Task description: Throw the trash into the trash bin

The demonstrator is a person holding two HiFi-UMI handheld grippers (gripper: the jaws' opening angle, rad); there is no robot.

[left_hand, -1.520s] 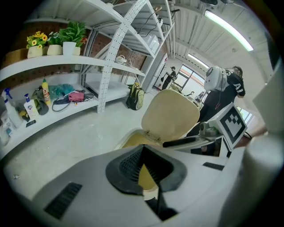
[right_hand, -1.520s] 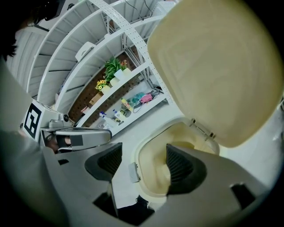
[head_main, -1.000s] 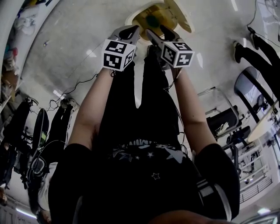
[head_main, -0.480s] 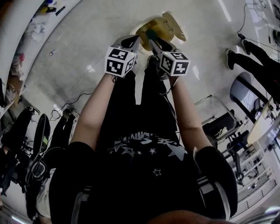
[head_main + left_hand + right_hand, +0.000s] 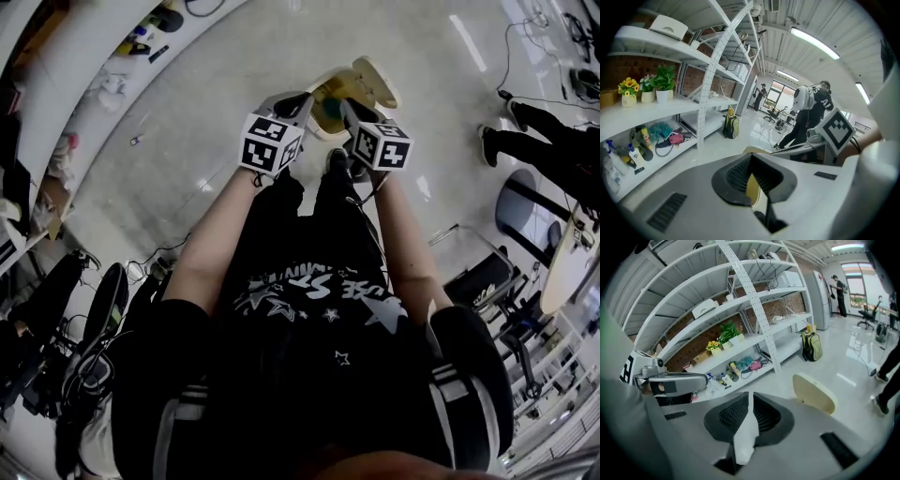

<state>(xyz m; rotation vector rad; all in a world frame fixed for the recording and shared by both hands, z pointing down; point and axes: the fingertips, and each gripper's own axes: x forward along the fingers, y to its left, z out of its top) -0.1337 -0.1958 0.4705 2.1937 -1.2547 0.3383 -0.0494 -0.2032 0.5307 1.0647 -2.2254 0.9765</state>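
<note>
- Trash is not to be seen at the left. The left gripper (image 5: 302, 101) has its jaws drawn together at the tips, with nothing between the pads. The cream sliver in the gap behind them looks like the bin beyond, not a held piece.
- That gripper was down at the bin's mouth a second ago. It has since lifted and now hangs above the opening, just to its left.
- In the middle, the trash bin (image 5: 333, 117) stands on the floor just ahead of the person's feet. Its cream lid (image 5: 373, 80) is tipped back and open. A small green thing (image 5: 323, 92) lies inside, too small to name, and it was already there a second ago.
- At the right, the right gripper (image 5: 349, 111) has risen in the same way and hangs over the bin's near right edge. Its jaws were spread wide a second ago and are now closing. A white scrap (image 5: 743, 437), perhaps tissue or thin plastic, is pinched between the pads and trails back toward the camera.
- Spreading the jaws over the open bin reads as a drop. Yet the scrap is in the jaws and clear of the bin, so I judge that this piece has not gone in.
- It may have clung to a pad. If so, the right gripper would need to go back over the opening, spread its jaws again and shake the scrap free before the lid is dealt with.
</note>
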